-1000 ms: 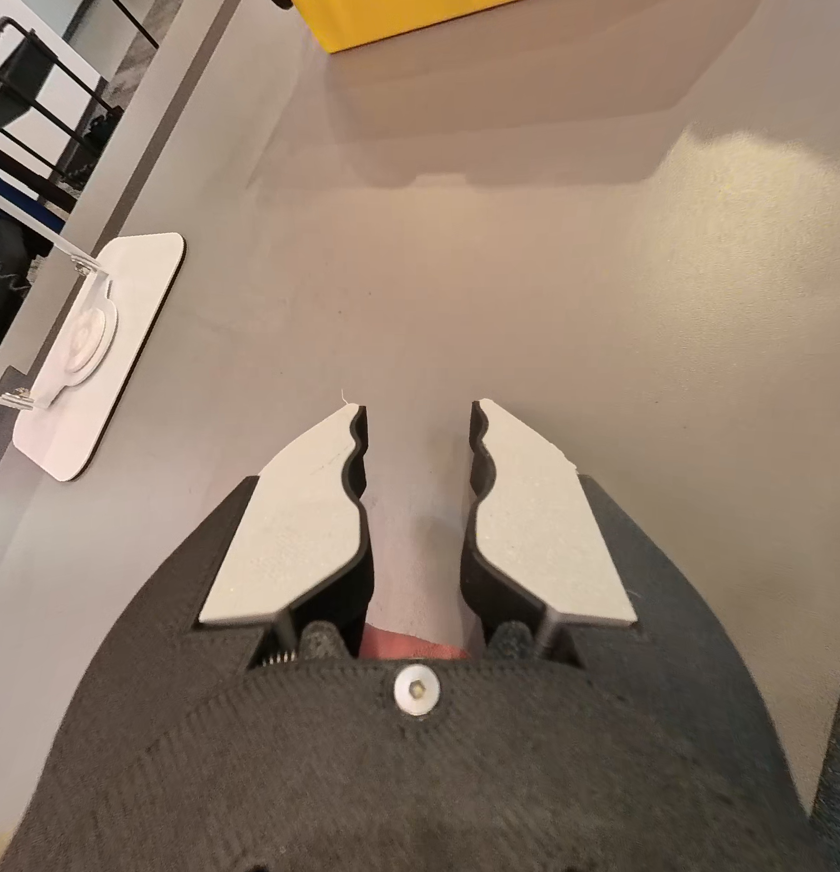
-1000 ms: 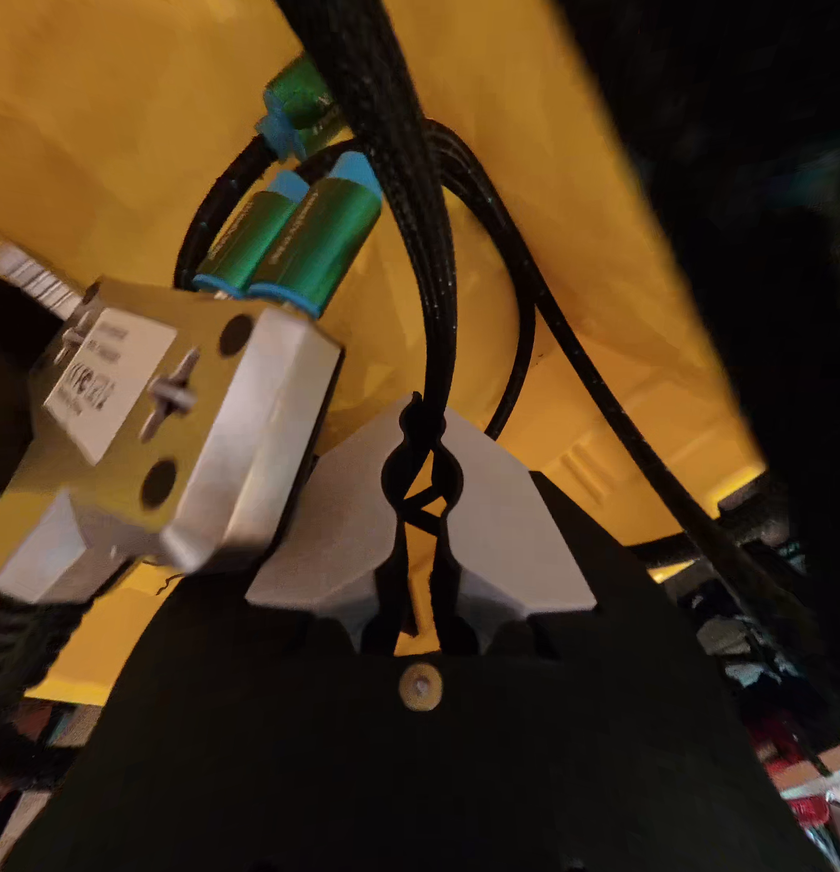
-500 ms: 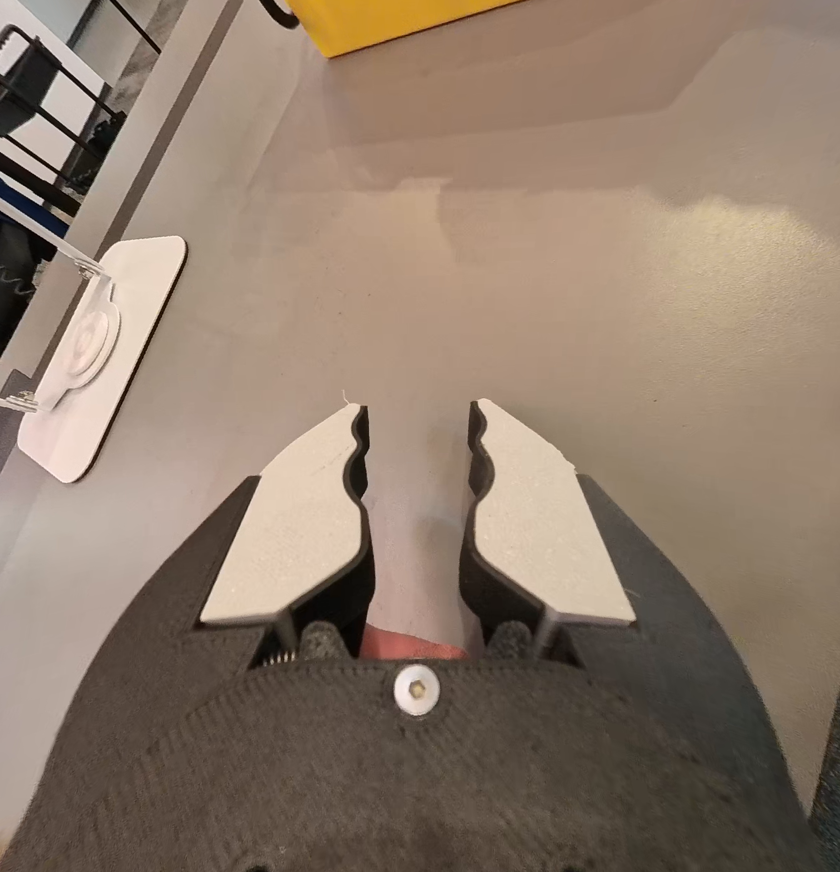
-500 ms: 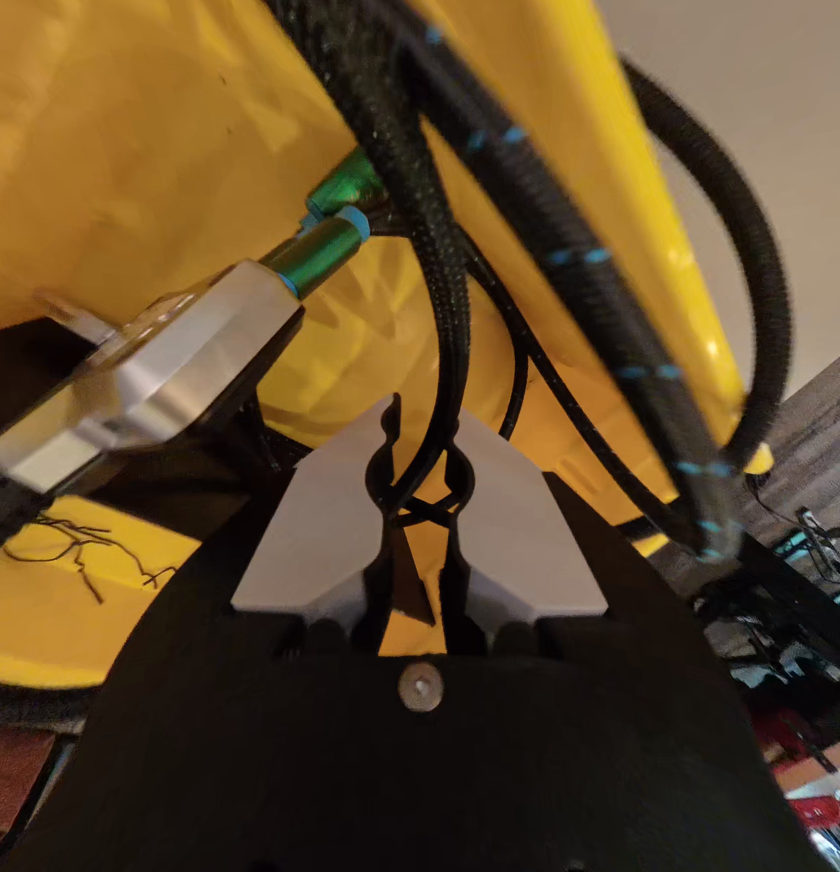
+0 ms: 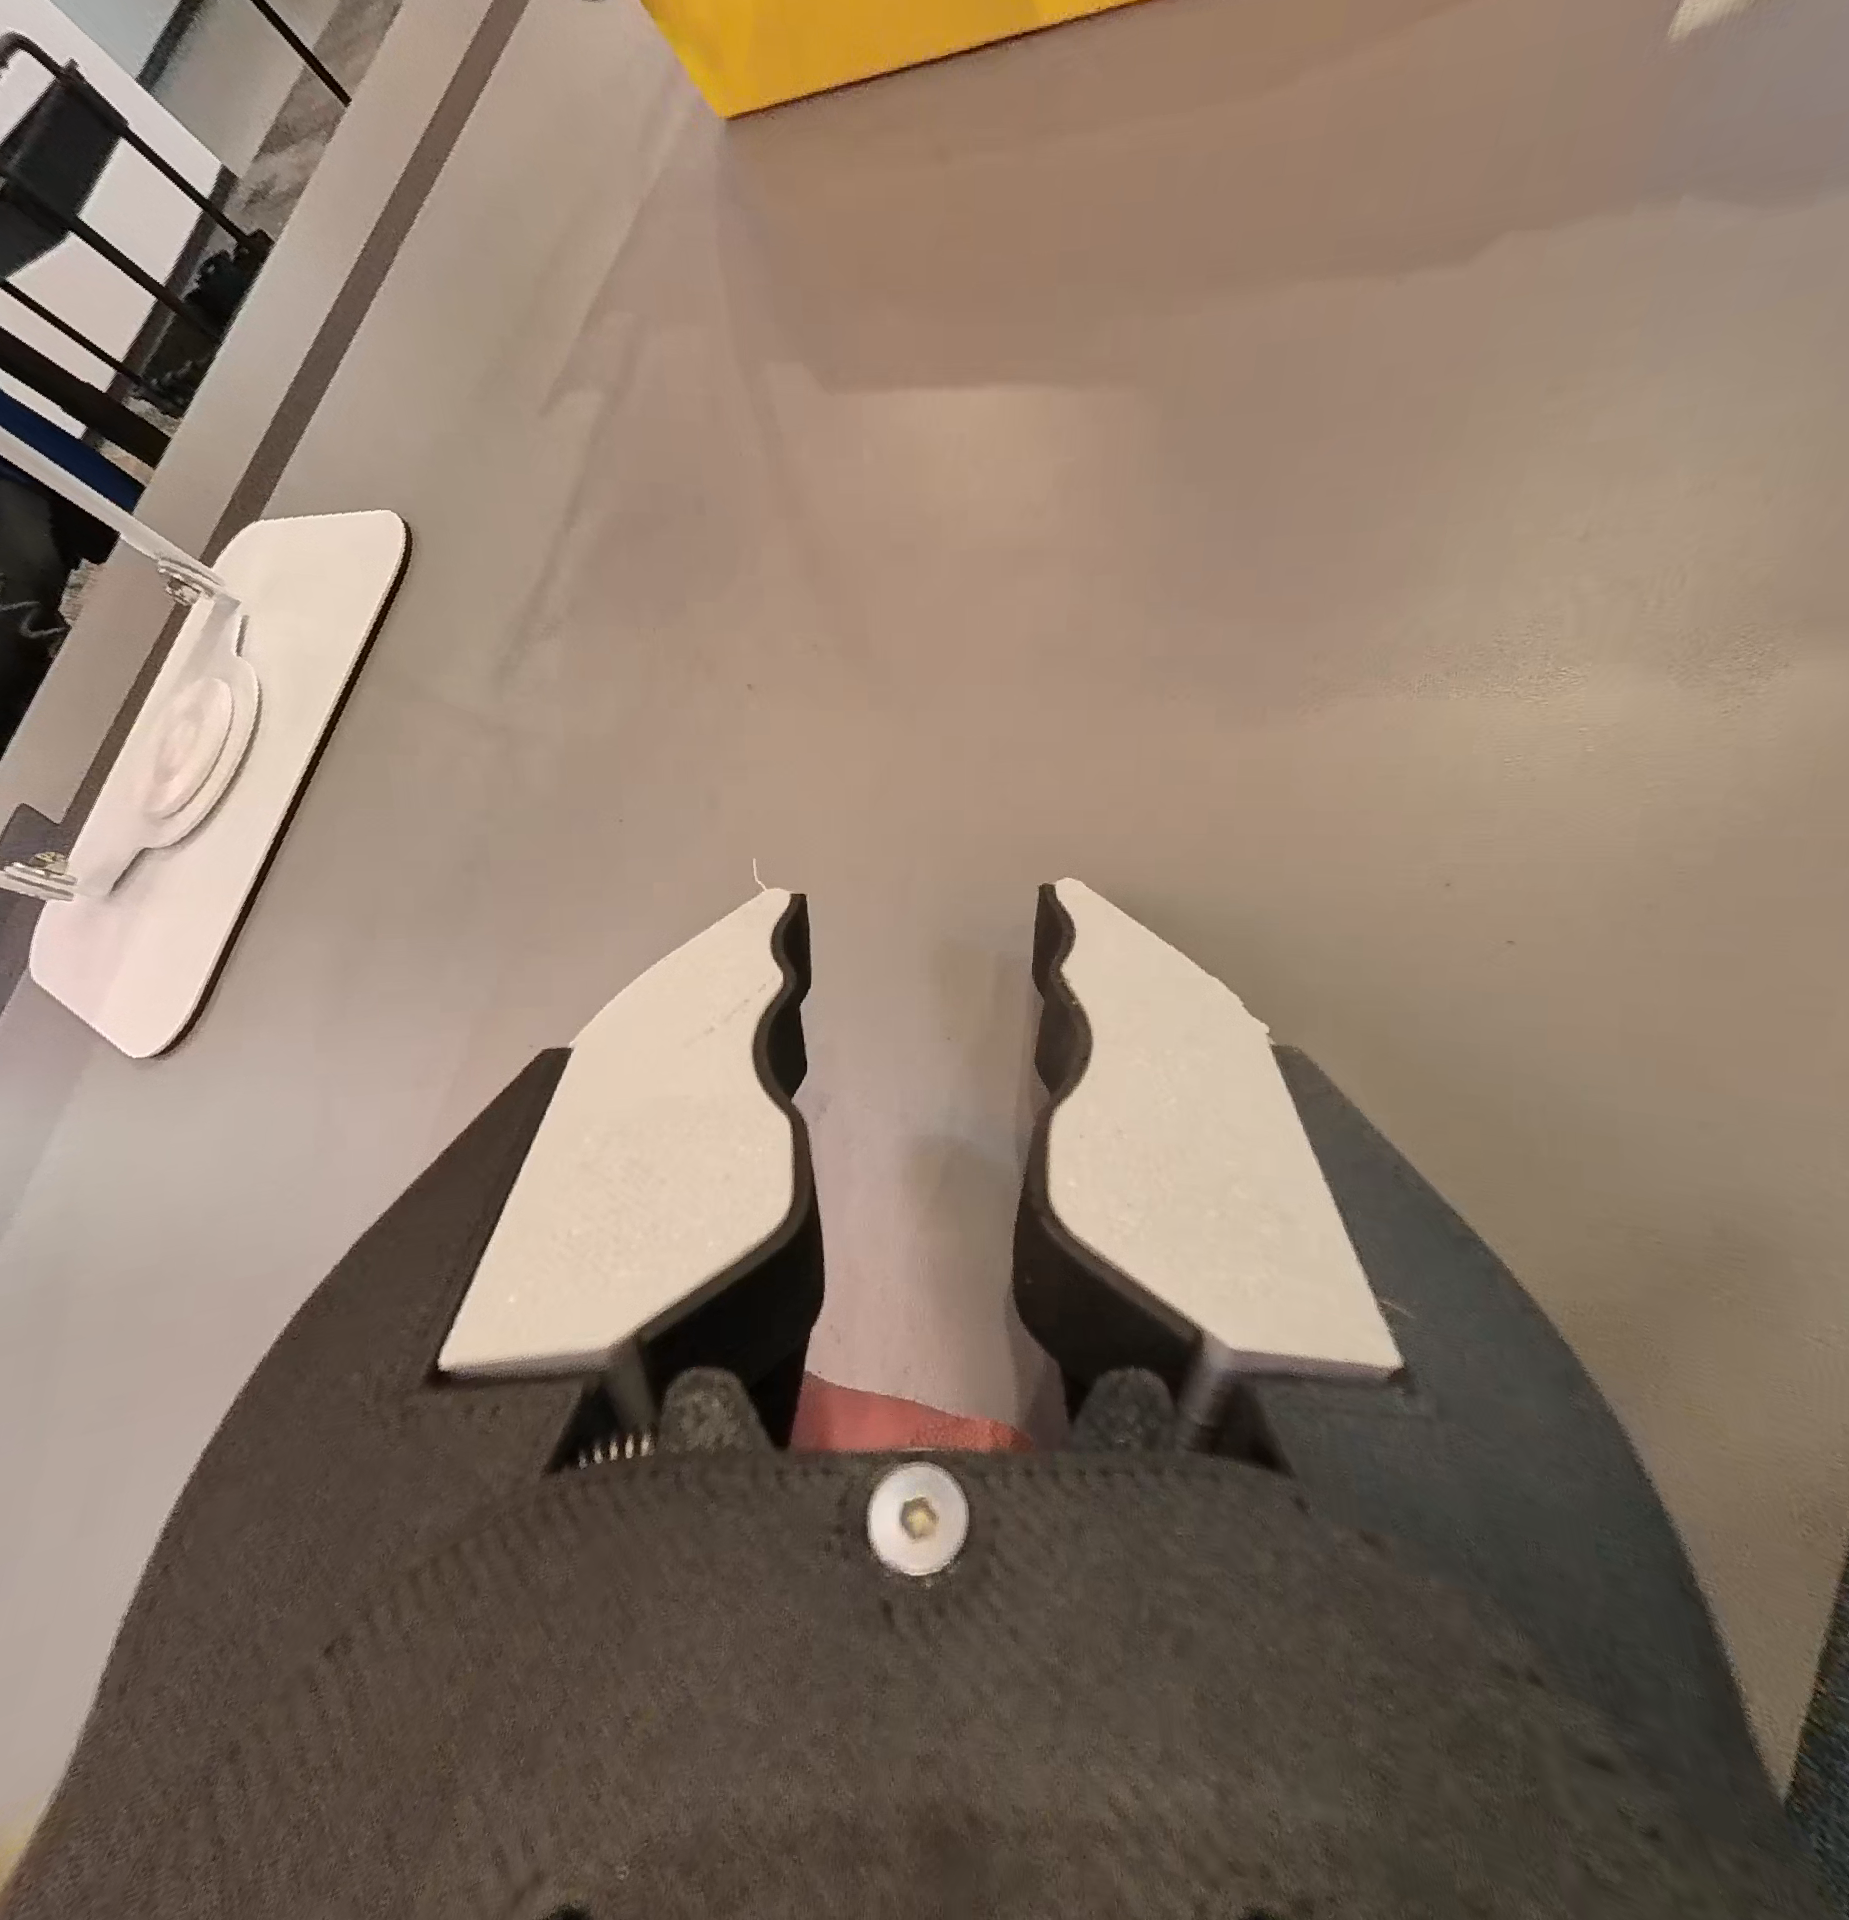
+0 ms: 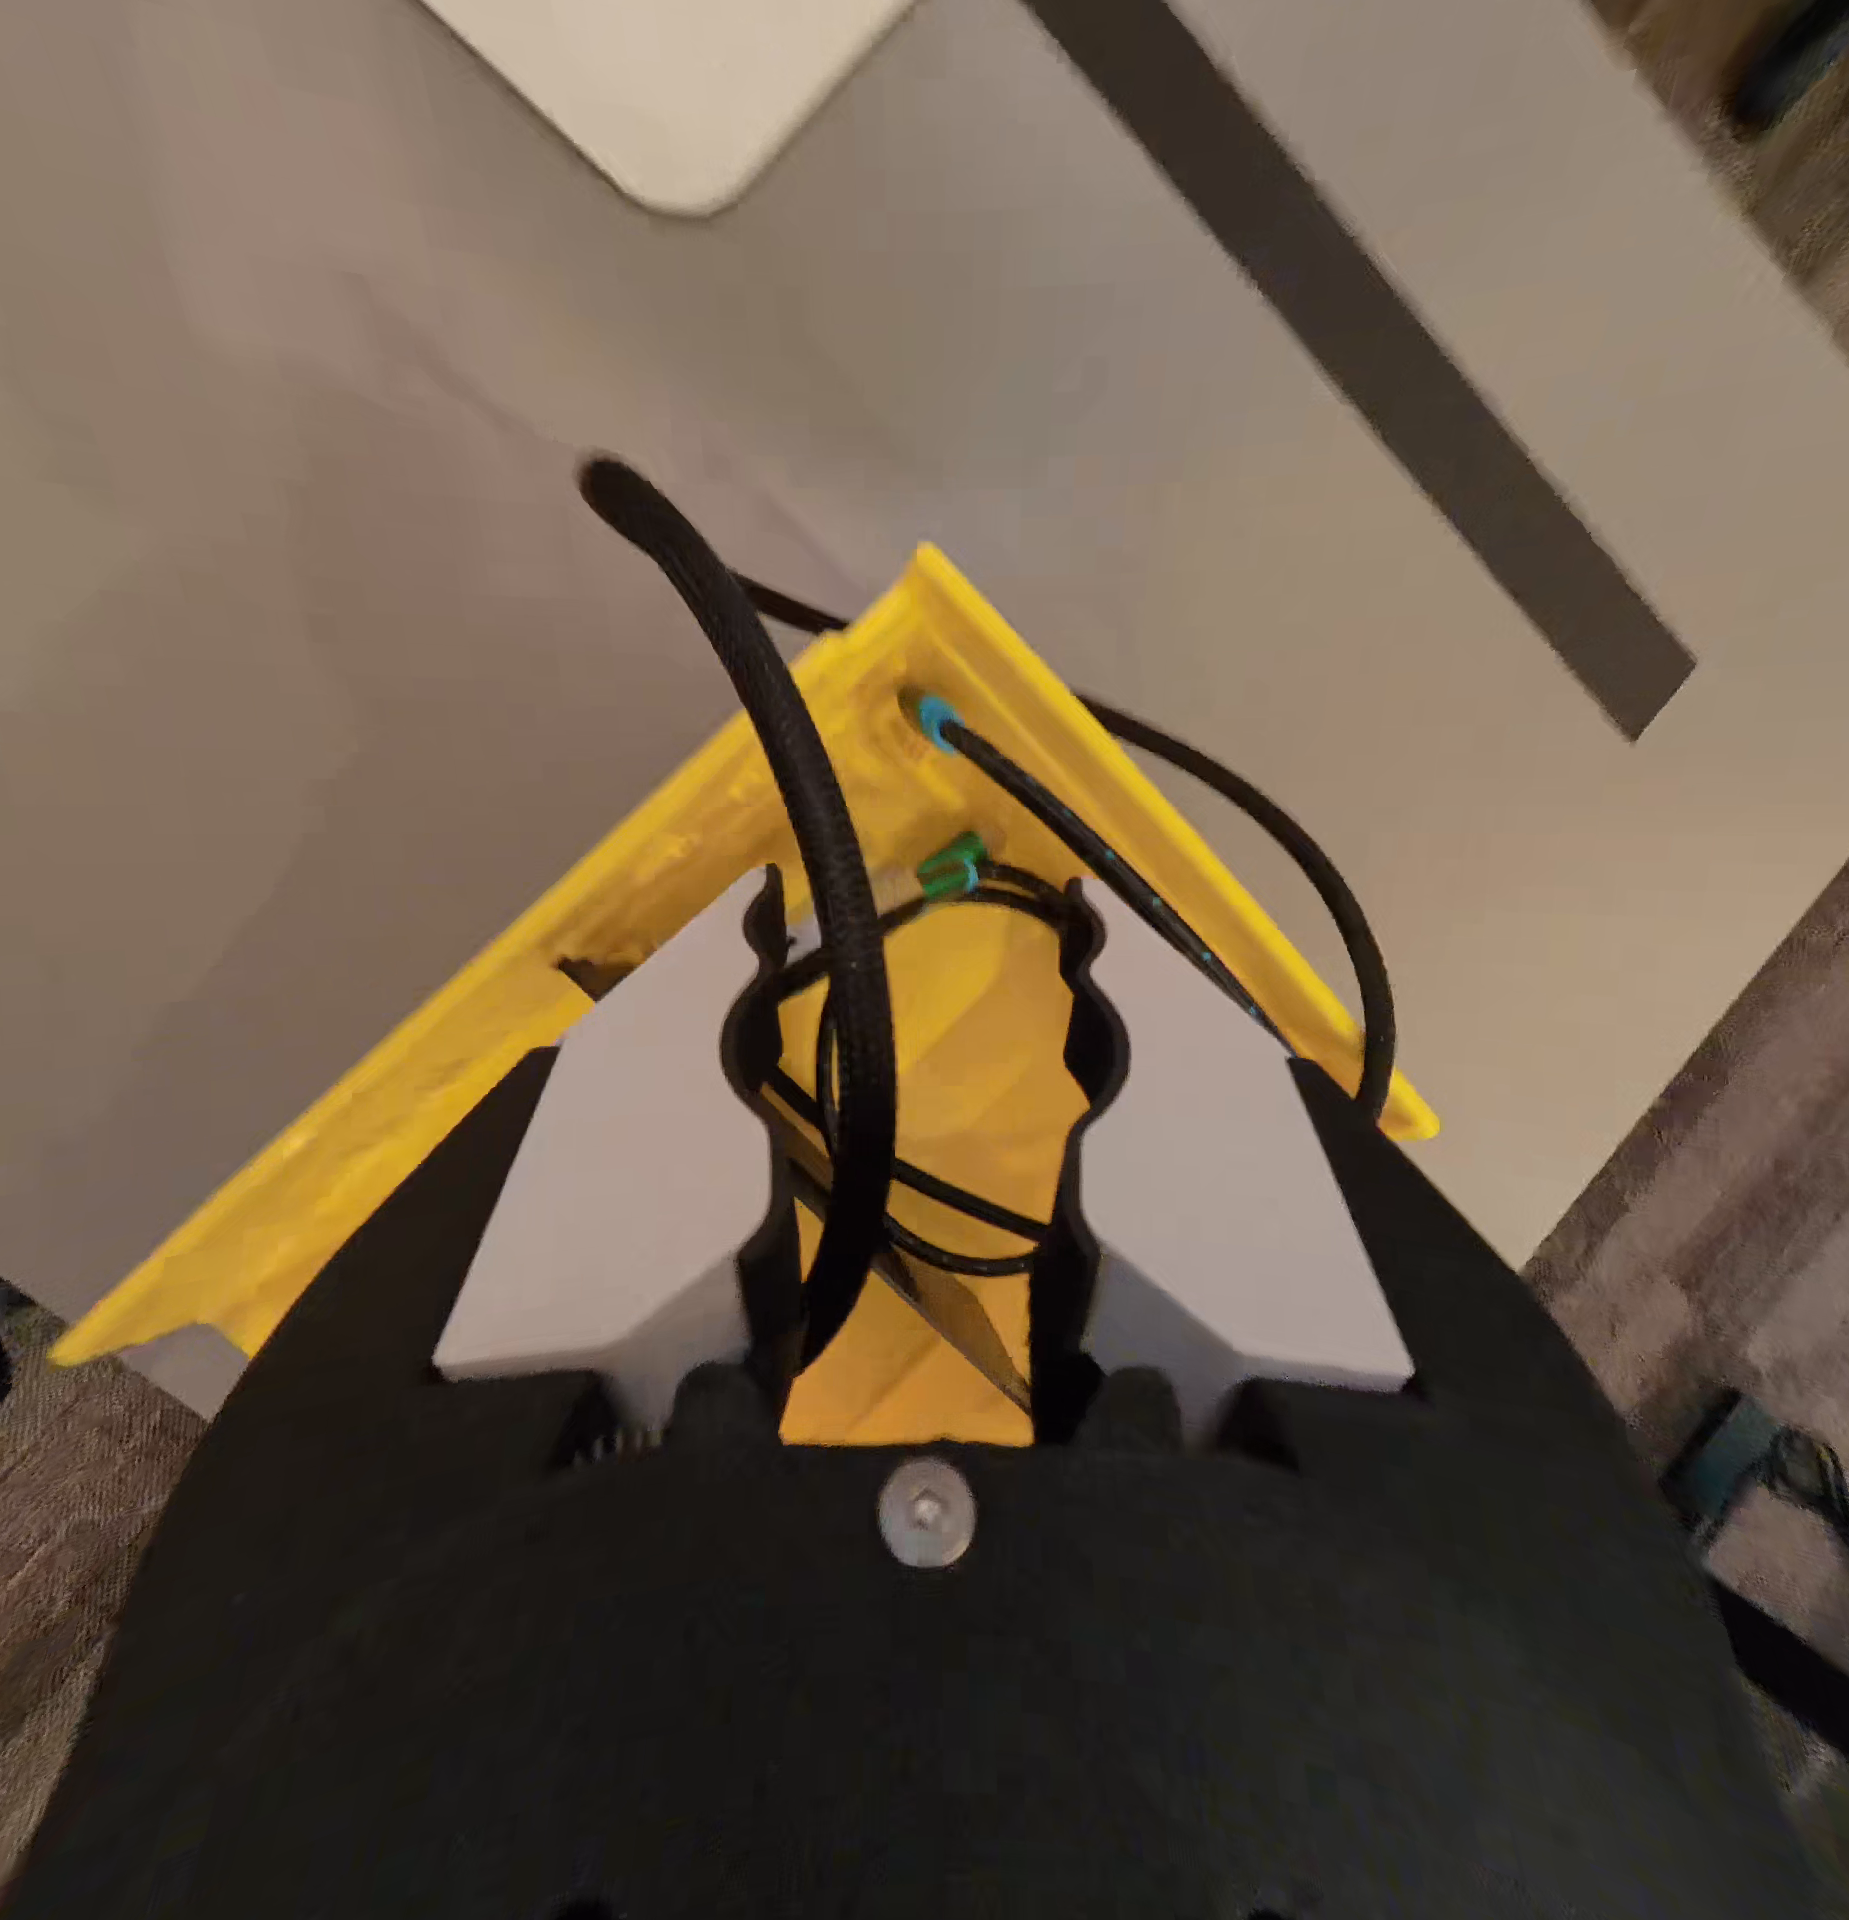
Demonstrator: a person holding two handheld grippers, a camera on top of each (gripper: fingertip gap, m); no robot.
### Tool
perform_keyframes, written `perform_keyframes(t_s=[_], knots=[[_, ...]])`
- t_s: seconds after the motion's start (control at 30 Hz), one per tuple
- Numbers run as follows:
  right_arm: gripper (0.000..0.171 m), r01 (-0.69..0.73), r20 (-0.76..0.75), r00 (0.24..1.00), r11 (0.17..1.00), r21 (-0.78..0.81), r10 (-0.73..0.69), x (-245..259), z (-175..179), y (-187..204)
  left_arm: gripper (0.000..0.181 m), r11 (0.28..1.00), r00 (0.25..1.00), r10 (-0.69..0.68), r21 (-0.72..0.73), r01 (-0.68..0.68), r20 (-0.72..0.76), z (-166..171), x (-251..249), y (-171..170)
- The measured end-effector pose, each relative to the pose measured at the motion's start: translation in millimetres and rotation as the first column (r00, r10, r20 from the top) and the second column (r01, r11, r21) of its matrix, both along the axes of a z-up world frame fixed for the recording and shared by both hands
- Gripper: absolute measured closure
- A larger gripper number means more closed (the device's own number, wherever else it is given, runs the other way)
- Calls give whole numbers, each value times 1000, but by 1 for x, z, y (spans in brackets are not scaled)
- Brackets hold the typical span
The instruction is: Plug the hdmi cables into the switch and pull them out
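- Black braided HDMI cables [image 6: 847, 997] lie coiled in a bright yellow plastic bin [image 6: 629, 914]; the thickest one arches up out of the bin and passes between the fingers of the right gripper [image 6: 925, 914], though whether it touches either finger cannot be told.
- A thinner black cable with blue flecks [image 6: 1096, 842] runs from a light-blue collar [image 6: 935, 717] near the bin's far corner, and a green connector [image 6: 951, 868] sits just below that collar.
- Another cable loops over the bin's right rim and curves back down beside it.
- The switch is not visible in either view.
- The right gripper's jaws stand wide apart above the bin, clamping nothing.
- The bin rests on a grey tabletop [image 6: 276, 520], with a dark strip [image 6: 1367, 343] and a pale rounded mat [image 6: 671, 94] farther off.
- The left gripper [image 5: 920, 904] hangs over bare tabletop, well apart from the bin's yellow edge at the top of its view; its jaws are moderately open and hold nothing.
- A white rounded-corner board with a clear stand [image 5: 213, 769] lies near the table's left edge.
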State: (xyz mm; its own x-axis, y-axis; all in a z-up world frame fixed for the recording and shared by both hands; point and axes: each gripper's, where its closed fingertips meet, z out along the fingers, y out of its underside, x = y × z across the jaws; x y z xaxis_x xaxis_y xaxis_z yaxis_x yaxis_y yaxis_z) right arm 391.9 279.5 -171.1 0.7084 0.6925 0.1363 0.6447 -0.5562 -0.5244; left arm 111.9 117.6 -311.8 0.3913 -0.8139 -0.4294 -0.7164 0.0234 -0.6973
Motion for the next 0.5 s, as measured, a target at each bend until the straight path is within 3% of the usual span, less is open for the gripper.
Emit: perform_keyframes(t_s=[0.2,0.33,0.4,0.5], knots=[[105,-14,-48,999,998,58,17,-21,33,-14,141,1000,1000,0,1,0,0,0,0,0],[96,-22,151,989,995,97,7,-17,42,-12,141,1000,1000,-1,-3,1,0,0,0,0],[102,-57,224,974,995,82,37,-24,43,-14,141,1000,1000,0,-3,0,0,0,0,0],[105,-95,209,975,990,106,71,-43,55,-18,141,1000,1000,0,2,0,0,0,0,0]])
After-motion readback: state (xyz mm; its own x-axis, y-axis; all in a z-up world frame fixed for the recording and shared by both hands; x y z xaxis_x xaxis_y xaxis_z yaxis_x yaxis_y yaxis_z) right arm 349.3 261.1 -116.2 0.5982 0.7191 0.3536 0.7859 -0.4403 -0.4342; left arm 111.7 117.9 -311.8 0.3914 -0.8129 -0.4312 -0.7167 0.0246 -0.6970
